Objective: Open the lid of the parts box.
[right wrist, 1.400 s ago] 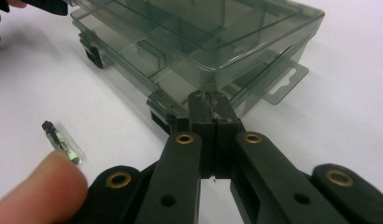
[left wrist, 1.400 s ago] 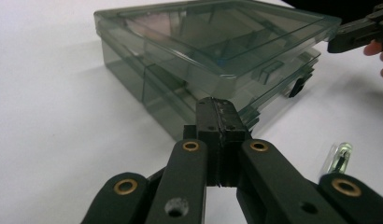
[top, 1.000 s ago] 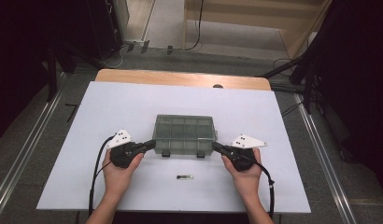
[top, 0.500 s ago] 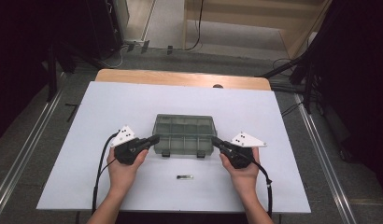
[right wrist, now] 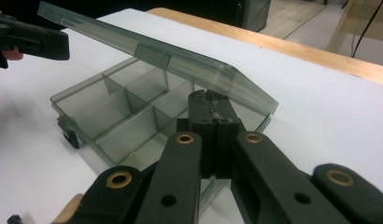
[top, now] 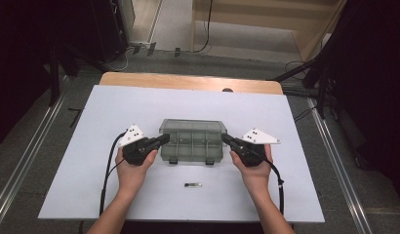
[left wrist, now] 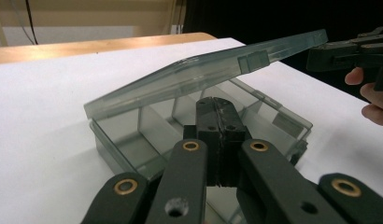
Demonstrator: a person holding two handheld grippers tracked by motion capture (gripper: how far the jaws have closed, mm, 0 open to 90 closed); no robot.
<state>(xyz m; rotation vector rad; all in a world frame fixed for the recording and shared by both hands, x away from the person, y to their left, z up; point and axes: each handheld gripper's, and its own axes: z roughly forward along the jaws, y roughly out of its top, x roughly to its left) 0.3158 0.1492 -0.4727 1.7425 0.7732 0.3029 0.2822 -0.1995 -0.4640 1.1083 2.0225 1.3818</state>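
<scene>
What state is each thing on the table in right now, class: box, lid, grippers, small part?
Compartment box: open, compartments look empty.
Lid: raised at a slant, hinged at the far edge.
Left gripper: jaws shut, under the lid's end.
Right gripper: jaws shut, under the lid's other end.
Small dark part: lying flat, untouched.

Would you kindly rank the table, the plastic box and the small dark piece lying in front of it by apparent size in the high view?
1. Table
2. Box
3. Small dark piece

No legible txt, labels or nos. anywhere — box [top: 192,141] plain, small item on table too blurry.
</scene>
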